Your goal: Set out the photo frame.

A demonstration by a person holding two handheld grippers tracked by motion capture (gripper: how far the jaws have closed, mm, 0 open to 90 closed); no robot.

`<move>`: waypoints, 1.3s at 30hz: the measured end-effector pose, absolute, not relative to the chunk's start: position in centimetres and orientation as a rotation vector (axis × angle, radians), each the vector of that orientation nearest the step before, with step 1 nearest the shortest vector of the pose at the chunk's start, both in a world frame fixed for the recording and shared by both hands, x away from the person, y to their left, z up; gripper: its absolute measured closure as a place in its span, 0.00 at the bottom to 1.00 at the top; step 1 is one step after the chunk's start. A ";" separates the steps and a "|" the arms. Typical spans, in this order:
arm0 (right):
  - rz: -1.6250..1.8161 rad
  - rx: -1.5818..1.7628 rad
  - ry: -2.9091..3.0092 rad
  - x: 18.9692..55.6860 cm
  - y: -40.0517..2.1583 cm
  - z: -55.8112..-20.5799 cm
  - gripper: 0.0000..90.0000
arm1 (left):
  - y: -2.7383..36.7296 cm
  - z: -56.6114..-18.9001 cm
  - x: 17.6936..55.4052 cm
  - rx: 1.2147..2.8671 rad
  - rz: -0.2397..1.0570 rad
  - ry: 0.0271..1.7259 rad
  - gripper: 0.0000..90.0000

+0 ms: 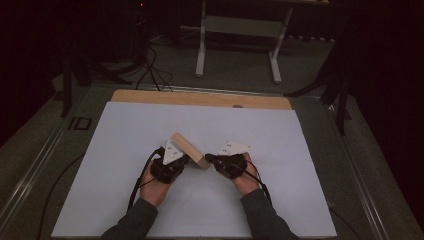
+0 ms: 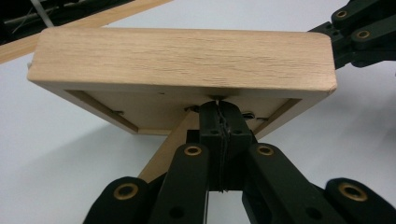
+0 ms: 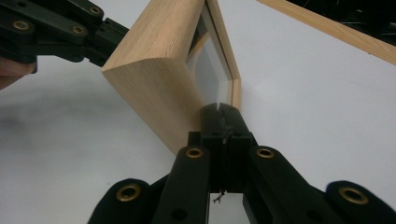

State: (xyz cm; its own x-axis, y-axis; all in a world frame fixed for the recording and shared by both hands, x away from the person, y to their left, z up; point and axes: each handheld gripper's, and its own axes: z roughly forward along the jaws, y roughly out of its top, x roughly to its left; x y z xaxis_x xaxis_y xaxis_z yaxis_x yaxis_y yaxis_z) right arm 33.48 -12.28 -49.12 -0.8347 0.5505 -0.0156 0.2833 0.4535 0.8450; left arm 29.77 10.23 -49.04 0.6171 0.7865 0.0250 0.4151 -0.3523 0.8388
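Observation:
A light wooden picture frame (image 1: pixel 189 149) stands tilted on the white board (image 1: pixel 150 125), between my two grippers. In the left gripper view its back panel (image 2: pixel 154 109) faces me, with a wooden prop leg (image 2: pixel 163 156) running down to the left. My left gripper (image 2: pixel 218 108) is shut, its tips against that back panel near the leg's top. My right gripper (image 3: pixel 219 109) is shut too, its tips touching the frame's lower edge (image 3: pixel 236 93) beside the glass front (image 3: pixel 210 70). From above, the left gripper (image 1: pixel 185 159) and right gripper (image 1: pixel 208 158) flank the frame.
A wooden strip (image 1: pixel 200 98) runs along the board's far edge. Beyond it stand a white table frame (image 1: pixel 240 40) and dark stands with cables on the floor (image 1: pixel 150 70). The board lies bare around the hands.

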 end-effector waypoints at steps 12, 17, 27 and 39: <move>1.324 0.691 2.437 32.9 -11.9 -49.1 1.00 | 10.5 -49.3 30.1 1.984 0.528 0.962 0.99; 1.326 0.683 2.441 32.7 -11.8 -49.1 1.00 | 10.6 -49.3 30.2 1.980 0.529 0.968 0.99; 1.331 0.644 2.461 32.2 -10.9 -49.1 1.00 | 11.3 -49.4 30.7 1.951 0.491 0.992 0.99; 1.346 0.589 2.480 31.5 -9.8 -49.1 0.98 | 11.9 -49.5 31.0 1.930 0.483 1.017 0.99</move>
